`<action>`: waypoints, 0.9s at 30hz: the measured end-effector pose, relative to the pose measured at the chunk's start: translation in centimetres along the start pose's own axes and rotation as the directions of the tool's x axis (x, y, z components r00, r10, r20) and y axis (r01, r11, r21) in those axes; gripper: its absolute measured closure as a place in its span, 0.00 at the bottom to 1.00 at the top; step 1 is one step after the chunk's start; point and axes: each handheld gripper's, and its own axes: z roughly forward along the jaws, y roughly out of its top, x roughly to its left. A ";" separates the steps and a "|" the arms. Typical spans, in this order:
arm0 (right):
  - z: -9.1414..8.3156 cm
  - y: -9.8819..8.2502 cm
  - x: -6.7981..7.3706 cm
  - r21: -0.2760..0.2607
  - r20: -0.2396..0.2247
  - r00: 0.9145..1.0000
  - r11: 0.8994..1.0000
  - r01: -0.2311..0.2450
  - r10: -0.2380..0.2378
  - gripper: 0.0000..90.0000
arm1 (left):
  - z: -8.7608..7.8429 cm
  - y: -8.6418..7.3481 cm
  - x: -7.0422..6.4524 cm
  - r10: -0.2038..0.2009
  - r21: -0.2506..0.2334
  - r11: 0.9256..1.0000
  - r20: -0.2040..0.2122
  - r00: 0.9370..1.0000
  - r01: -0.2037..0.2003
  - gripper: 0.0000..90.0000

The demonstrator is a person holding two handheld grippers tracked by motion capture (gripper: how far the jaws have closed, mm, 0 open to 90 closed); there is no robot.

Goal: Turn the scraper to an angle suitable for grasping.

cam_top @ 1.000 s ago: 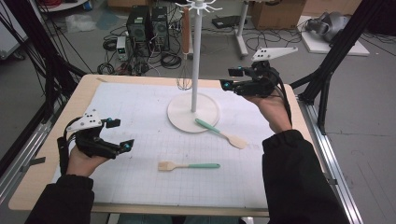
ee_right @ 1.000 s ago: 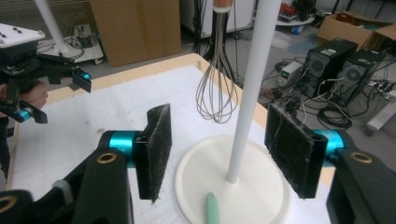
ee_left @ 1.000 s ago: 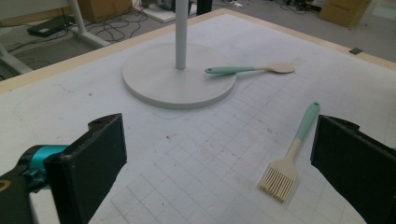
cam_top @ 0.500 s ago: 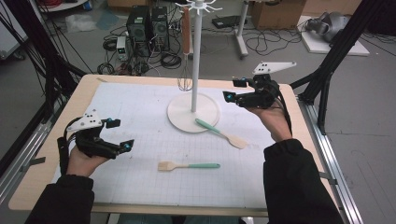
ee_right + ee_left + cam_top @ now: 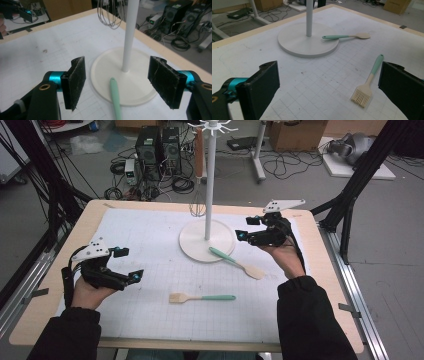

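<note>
Right gripper (image 5: 243, 229) lowered toward the stand base (image 5: 192, 245), jaws just opened wider around nothing, spatula (image 5: 235, 262) lying half on that base beneath, left gripper (image 5: 131, 263) wide open, resting near the brush (image 5: 201, 297).

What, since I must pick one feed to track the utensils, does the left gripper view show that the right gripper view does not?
Left gripper view: the silicone brush lying on the mat, plus the full spatula with its pale head past the stand's base.
Right gripper view: a whisk hanging beyond the pole, and computer towers on the floor.
Shared: the white stand, the spatula's green handle resting on its base, and the gridded mat.
</note>
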 end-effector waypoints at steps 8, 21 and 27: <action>1.6 -2.1 -0.6 0.041 0.005 1.000 0.999 -0.028 0.028 0.31 | -0.2 -0.1 0.1 -0.005 -0.001 1.000 0.000 1.000 0.005 0.04; 2.4 -4.5 -1.0 0.121 0.014 1.000 0.993 -0.015 0.013 0.30 | -0.1 -0.2 0.1 -0.014 -0.001 1.000 -0.004 1.000 0.014 0.04; 2.9 -5.9 -1.4 0.160 0.011 1.000 0.987 -0.029 0.028 0.31 | 0.0 -0.3 0.1 -0.016 0.000 1.000 -0.005 1.000 0.016 0.04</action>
